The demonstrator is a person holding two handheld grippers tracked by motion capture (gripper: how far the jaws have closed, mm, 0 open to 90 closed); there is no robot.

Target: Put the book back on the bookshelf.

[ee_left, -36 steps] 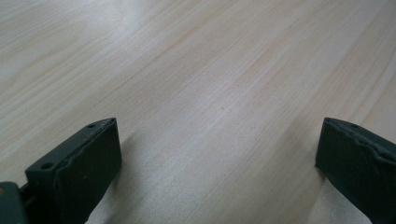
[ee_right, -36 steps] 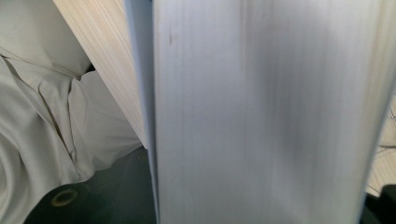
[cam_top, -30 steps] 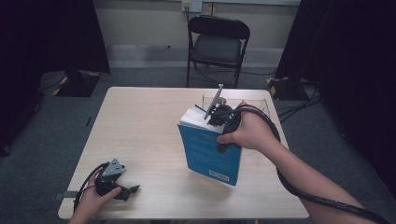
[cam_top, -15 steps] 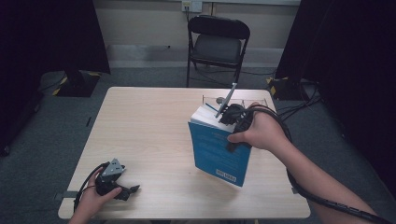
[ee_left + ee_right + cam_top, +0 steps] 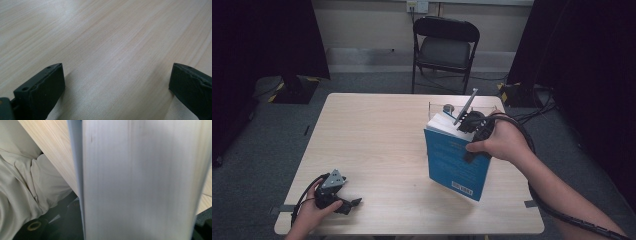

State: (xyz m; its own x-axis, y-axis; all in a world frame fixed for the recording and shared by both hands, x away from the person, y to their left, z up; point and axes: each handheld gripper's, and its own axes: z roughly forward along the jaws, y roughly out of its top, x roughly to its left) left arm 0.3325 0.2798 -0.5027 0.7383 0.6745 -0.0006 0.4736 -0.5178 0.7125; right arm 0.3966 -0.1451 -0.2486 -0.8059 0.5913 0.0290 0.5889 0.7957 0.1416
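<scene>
High view: blue book point(image 5: 458, 159) upright on its lower edge, slightly tilted, right-of-centre on the wooden table point(image 5: 377, 135). Right gripper point(image 5: 473, 131) at the book's top, apparently clamped over it; the hand covers the jaws. A clear container point(image 5: 438, 108) just behind the book. Left gripper point(image 5: 343, 200) resting at the near-left table corner. Folding chair point(image 5: 445, 46) beyond the table.

Left gripper view: jaws spread wide, bare tabletop point(image 5: 112, 50) between them.

Right gripper view: book's page edge point(image 5: 142, 180) close up, blurred; jaw position cannot be told here. Pale cloth point(image 5: 22, 177) beside the table edge.
</scene>
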